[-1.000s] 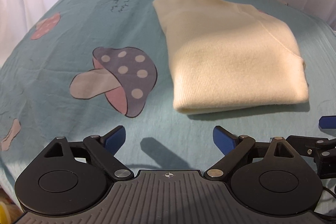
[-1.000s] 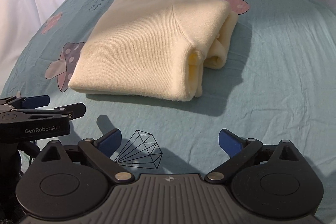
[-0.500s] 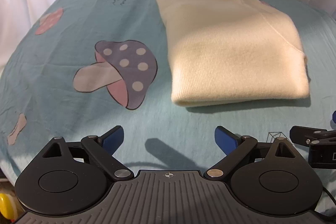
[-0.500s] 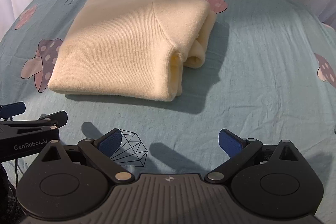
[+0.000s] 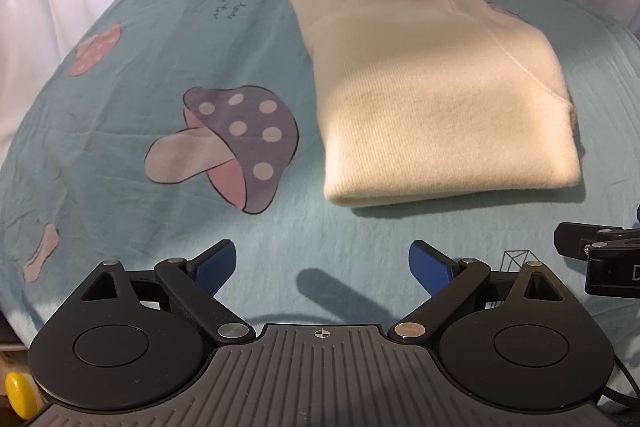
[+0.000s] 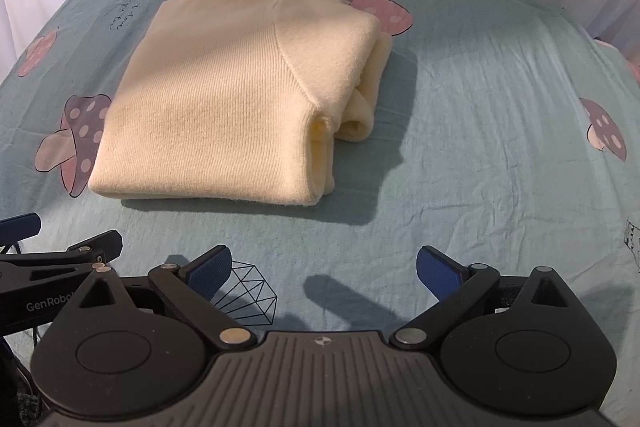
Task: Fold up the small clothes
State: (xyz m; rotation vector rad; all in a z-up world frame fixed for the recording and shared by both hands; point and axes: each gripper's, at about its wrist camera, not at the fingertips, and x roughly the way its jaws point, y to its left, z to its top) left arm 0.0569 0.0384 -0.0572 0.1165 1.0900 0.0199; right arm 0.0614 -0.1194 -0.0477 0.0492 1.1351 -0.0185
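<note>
The cream sweater (image 6: 224,107) lay folded beside the purple mushroom print (image 5: 236,143). It looked soft and light, best gripped at its thick near edge. Left gripper (image 5: 322,263) and right gripper (image 6: 324,267) were wide open, holding nothing.

Readable markings:
- Left gripper (image 6: 60,259), black side arm seen at the edge of the right wrist view: white lettering "GenRobo", cut off by the nearer body.
- Bed sheet (image 5: 160,211), teal: small handwritten-style black print near the far left, too small to read.
- Sheet: line-drawn diamond emblem (image 6: 250,291), no text.
</note>
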